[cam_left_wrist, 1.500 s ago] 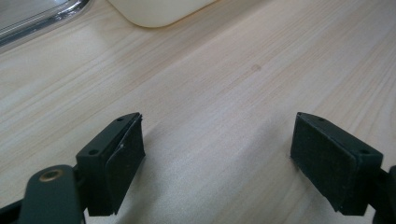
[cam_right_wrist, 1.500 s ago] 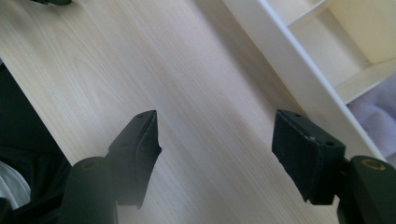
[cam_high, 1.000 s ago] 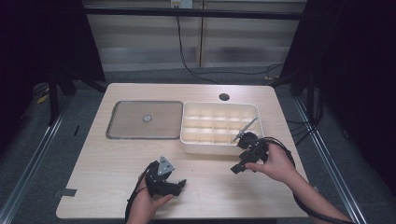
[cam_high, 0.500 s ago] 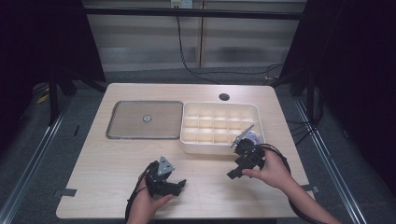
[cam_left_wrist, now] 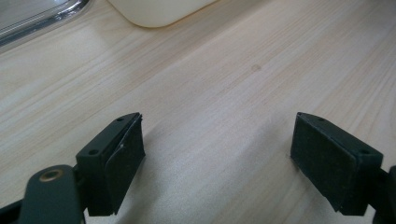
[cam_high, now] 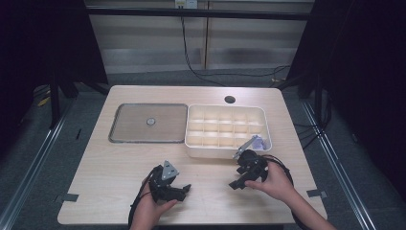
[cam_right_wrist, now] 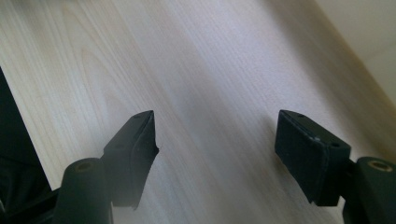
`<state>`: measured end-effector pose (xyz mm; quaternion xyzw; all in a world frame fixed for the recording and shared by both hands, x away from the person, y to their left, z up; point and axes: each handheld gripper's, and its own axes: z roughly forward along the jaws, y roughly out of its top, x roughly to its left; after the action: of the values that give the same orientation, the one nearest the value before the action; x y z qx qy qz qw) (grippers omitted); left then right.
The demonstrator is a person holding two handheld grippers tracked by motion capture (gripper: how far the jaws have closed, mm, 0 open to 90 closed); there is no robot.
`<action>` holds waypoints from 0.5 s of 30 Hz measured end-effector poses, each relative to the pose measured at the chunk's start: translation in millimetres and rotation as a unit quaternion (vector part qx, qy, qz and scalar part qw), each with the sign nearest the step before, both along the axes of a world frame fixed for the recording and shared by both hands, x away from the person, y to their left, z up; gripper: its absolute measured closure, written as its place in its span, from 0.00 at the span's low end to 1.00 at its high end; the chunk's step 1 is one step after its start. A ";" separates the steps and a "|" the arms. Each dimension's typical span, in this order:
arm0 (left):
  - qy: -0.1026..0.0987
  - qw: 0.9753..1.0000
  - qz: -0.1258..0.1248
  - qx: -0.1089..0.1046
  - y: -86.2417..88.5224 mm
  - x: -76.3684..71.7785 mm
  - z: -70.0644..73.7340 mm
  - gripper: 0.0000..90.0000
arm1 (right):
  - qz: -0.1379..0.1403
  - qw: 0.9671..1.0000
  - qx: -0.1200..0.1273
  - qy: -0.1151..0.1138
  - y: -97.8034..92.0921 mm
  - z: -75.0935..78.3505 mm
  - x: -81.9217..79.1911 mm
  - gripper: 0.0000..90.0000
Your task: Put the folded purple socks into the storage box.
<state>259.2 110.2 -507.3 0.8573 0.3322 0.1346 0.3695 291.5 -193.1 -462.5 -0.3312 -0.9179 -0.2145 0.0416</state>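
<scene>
A: Where do the two grippers sit?

B: Low in the high view. The left gripper [cam_high: 168, 184] is at lower centre-left, resting on the pale wooden surface [cam_high: 110, 163]; its jaws are released, with bare wood grain between them in the left gripper view [cam_left_wrist: 217, 149]. The right gripper [cam_high: 246, 171] is at lower centre-right, jaws likewise spread wide with nothing between them [cam_right_wrist: 215, 149].

A: And the nearest thing?

B: The cream plastic compartment tray [cam_high: 225, 149], in the middle of the frame, just above the right gripper. A small lilac object [cam_high: 258, 142] lies in its lower-right compartment; I cannot tell what it is. Left of the tray, touching it, lies a flat grey metal lid with a round knob [cam_high: 148, 122].
</scene>
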 end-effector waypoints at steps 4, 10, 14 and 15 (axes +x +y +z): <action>0.000 1.000 0.000 0.001 0.0 0.0 0.1 0.19 | 0.004 1.000 0.003 0.000 1.3 -6.7 -1.8 0.32; 0.001 1.000 0.000 0.001 0.0 0.0 0.1 0.19 | 0.006 1.000 0.007 -0.003 3.5 -12.4 -4.5 0.32; -0.001 1.000 0.001 -0.002 -0.3 0.0 -0.4 0.19 | 0.010 1.000 0.011 -0.008 3.9 -13.9 -5.7 0.31; 0.001 1.000 0.000 0.001 0.0 0.0 0.1 0.19 | 0.011 1.000 0.013 -0.012 3.8 -14.4 -5.7 0.31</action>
<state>259.2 110.1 -507.2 0.8578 0.3320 0.1342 0.3686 285.9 -189.3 -476.9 -0.3184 -0.9190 -0.2295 0.0375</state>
